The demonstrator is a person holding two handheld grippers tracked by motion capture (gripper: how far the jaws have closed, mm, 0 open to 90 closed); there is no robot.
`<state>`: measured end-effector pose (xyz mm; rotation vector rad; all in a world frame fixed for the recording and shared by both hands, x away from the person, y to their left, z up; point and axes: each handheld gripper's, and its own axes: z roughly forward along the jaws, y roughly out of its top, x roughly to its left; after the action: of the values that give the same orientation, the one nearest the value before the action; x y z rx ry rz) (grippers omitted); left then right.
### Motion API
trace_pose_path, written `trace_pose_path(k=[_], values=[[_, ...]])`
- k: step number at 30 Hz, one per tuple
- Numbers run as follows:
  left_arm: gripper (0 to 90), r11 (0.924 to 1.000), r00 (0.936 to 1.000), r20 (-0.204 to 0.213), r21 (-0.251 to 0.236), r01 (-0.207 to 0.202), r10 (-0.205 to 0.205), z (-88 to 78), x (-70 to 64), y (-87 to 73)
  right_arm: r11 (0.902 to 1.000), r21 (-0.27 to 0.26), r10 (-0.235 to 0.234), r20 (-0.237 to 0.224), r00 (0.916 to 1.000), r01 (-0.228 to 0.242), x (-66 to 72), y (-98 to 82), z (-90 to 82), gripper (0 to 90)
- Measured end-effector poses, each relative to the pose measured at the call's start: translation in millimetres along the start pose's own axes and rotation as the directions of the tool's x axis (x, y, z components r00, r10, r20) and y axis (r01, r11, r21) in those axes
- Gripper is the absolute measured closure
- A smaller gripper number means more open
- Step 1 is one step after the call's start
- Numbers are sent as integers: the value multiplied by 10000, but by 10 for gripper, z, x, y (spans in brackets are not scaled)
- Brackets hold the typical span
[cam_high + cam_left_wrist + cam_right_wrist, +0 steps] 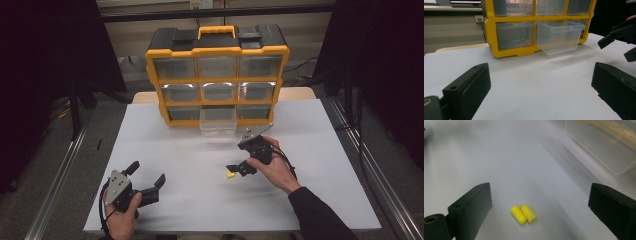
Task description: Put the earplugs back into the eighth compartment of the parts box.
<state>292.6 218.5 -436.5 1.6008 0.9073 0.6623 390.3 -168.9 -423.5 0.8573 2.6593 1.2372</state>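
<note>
Two small yellow foam cylinders (523, 214) lie side by side on the white table, seen as a yellow speck (230, 174) in the high view. My right gripper (237, 168) hovers open just over them, its jaws wide on either side (540, 207). My left gripper (148, 177) rests open near the table's front left, with nothing between its jaws (540, 85). A yellow and black drawer cabinet (218, 75) stands at the back. Its bottom middle clear drawer (218, 120) is pulled out (560, 36) and looks empty.
The white table top (325, 165) ends a little behind the cabinet and close in front of my hands. Dark curtains hang at both sides. Metal rails run along the floor left and right of the table.
</note>
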Motion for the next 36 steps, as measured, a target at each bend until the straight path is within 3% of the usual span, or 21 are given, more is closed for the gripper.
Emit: trace_pose_path(k=[6, 11, 19, 20, 24, 28, 36], values=[[23, 10000, 10000, 52, 32, -6, 6, 16, -3, 1, 9957, 864, -296, -497, 9983, 338, -3, 4, 64, 70], [23, 10000, 10000, 49, -10, 19, -19, 26, -7, 1, 9859, 1513, -621, -623, 9961, 710, -22, -7, 122, 199], [23, 10000, 10000, 70, -16, 49, -49, 27, -5, -1, 9661, 2259, -1101, -776, 9909, 1251, -68, 73, 182, 384], [23, 10000, 10000, 70, -18, 55, -54, 28, -4, -1, 9580, 2490, -1261, -787, 9889, 1420, -66, 86, 193, 396], [23, 10000, 10000, 75, -13, 61, -61, 29, -4, -2, 9523, 2574, -1433, -981, 9848, 1642, -67, 134, 189, 435], [23, 10000, 10000, 66, 2, 46, -46, 30, 1, -4, 9350, 2969, -1700, -1052, 9798, 1941, -83, 140, 215, 468], [23, 10000, 10000, 85, 2, 22, -22, 30, -3, 0, 9216, 3263, -1742, -1367, 9752, 2104, -63, 142, 240, 575]])
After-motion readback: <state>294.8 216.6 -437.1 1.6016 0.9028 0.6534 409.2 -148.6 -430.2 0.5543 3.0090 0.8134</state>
